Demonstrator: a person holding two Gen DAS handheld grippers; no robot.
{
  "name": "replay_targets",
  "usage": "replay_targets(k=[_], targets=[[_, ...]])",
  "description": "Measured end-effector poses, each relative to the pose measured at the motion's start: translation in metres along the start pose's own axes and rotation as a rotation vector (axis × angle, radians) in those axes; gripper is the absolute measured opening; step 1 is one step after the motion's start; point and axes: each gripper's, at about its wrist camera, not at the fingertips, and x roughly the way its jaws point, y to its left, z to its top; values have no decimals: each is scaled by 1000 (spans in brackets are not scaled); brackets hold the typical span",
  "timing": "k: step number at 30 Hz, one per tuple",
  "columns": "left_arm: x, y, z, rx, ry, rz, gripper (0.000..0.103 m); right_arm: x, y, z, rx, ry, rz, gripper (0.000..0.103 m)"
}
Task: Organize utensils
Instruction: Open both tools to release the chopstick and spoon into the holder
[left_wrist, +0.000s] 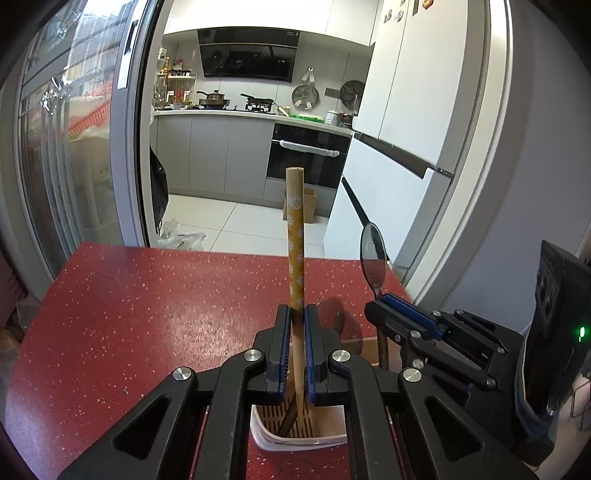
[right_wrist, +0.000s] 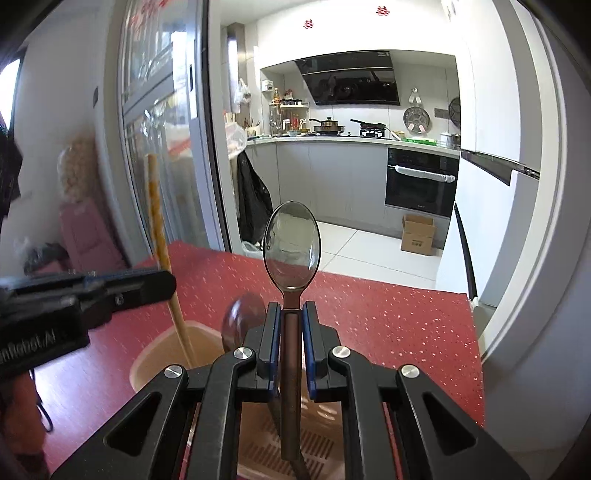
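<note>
The left claw (left_wrist: 297, 314) pinches a floral chopstick (left_wrist: 296, 236) upright over the holder (left_wrist: 299, 439) on the red tabletop (left_wrist: 147, 314): light, stiff, slick, best gripped mid-shaft. At its three o'clock, the right claw (right_wrist: 290, 314) clamps a steel spoon (right_wrist: 291, 243) by its neck, heavier, bowl up.

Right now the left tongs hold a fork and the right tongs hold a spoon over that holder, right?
Not quite: the left tongs hold flowered chopsticks, as the left wrist view shows. The right tongs do hold a spoon over the holder.
</note>
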Motion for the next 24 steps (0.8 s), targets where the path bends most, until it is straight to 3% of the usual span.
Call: replay_targets(k=[7, 17, 18, 20, 21, 24], targets=[[6, 0, -17, 18, 22, 45, 36, 1, 12, -18, -76, 20, -22, 13], [-7, 5, -39, 14, 39, 97, 36, 3, 9, -23, -44, 94, 1, 15], [-10, 6, -40, 11, 39, 100, 36, 3, 9, -22, -38, 98, 3, 17], [-16, 9, -45, 4, 45, 107, 37, 0, 8, -22, -14, 112, 14, 36], [-19, 9, -47, 2, 48, 109, 37, -2, 7, -22, -4, 111, 17, 40], [-29, 12, -55, 1, 66, 114, 37, -12, 7, -20, 18, 98, 17, 42]])
